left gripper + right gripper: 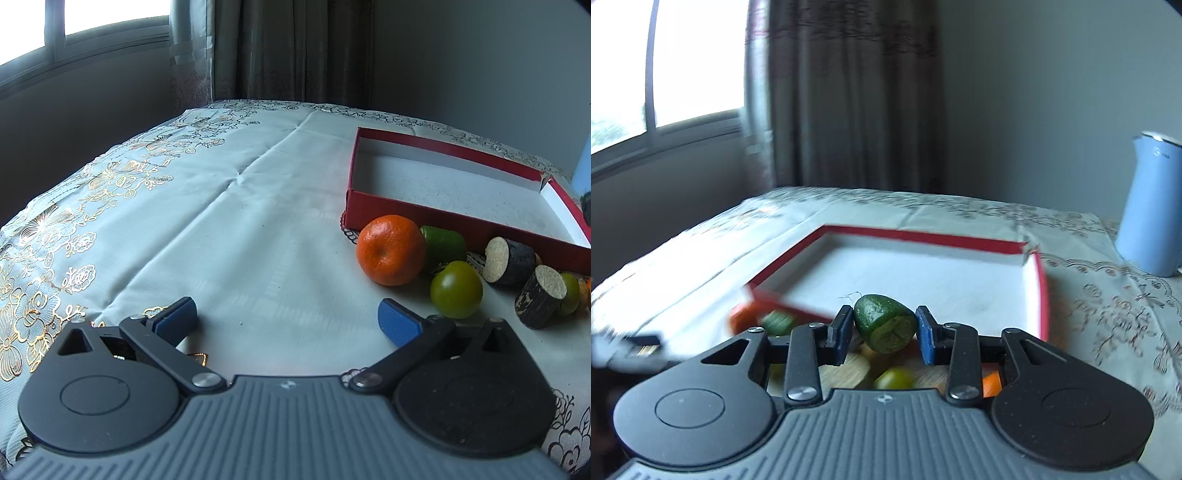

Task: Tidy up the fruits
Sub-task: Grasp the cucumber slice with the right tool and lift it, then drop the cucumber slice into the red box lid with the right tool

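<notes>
My right gripper (884,332) is shut on a dark green cut fruit piece (884,325) and holds it in the air just before the near wall of the red box (923,240), whose white inside holds nothing. My left gripper (288,321) is open and empty, low over the tablecloth. To its right lie an orange (390,254), a round green fruit (456,290), a green cut piece (445,245) and two dark cork-faced cylinders (511,260), all in front of the red box (443,214). More fruit (894,378) shows blurred under the right gripper.
A pale blue kettle (1148,206) stands at the right of the table. The tablecloth (221,221) has gold flower embroidery along its left edge. A window and dark curtains (849,92) stand behind the table.
</notes>
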### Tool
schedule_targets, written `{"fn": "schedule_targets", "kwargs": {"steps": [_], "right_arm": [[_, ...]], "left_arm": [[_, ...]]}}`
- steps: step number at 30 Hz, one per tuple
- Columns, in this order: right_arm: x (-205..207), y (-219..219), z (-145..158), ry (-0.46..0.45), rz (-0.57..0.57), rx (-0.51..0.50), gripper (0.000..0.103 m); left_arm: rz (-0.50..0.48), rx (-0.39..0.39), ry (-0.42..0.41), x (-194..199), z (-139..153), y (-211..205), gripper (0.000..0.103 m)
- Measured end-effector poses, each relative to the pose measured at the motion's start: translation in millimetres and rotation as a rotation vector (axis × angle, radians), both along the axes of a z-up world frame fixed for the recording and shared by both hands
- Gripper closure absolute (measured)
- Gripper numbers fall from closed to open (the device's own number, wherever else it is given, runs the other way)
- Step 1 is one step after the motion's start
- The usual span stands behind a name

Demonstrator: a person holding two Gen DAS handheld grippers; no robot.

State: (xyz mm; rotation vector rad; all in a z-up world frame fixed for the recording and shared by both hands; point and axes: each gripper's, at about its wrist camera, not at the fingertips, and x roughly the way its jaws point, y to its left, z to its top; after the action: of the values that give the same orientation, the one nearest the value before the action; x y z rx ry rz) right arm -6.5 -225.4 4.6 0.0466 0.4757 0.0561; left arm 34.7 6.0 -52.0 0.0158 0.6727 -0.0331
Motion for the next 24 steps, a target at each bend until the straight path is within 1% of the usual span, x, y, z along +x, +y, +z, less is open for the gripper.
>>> {"fn": "schedule_targets", "kwargs": {"steps": [3,7,11,15,17,18,19,21,23,24], "right_arm": [[33.0,-23.2,-3.4,0.031,-0.083,-0.036,0.067],[65.6,-51.4,-20.7,0.109,-0.144,-0.015,0.067],[77.6,-61.6,-36.9,0.148,-0.180,-0.032,0.067],[82.6,-61.2,-50.7,0.195,-0.186,-0.052,0.065],[81.1,-59.0,-51.1,0.179,-0.184,-0.067,0.063],[78.3,-57.7,-48.6,0.168,-0.194,-0.074,0.058],[72.4,-57.0,-44.3,0.142,-0.204,-0.077,0.057],[52.2,-53.1,-31.5,0.076,-0.187,-0.076,0.056],[25.0,-45.3,-21.1,0.025,-0.135,-0.072,0.044],[9.0,-41.1,-18.3,-0.001,-0.101,-0.067,0.030]], "left_arm": [[0.000,0.000,0.000,0.0,0.0,0.7,0.000],[0.001,0.002,0.000,0.0,0.0,0.3,0.000],[0.000,0.003,0.001,0.2,0.0,0.6,0.000],[0.000,0.003,0.001,0.1,0.1,0.7,0.000],[0.000,0.004,0.001,0.1,0.2,0.8,0.000],[0.000,0.003,0.001,0.1,0.2,0.8,0.000],[0.000,0.003,0.001,0.1,0.2,0.7,0.000],[0.000,0.003,0.001,0.1,0.3,0.6,0.000],[0.000,0.003,0.001,0.1,0.3,0.5,0.000],[0.000,0.003,0.000,0.0,0.3,1.0,0.000]]}}
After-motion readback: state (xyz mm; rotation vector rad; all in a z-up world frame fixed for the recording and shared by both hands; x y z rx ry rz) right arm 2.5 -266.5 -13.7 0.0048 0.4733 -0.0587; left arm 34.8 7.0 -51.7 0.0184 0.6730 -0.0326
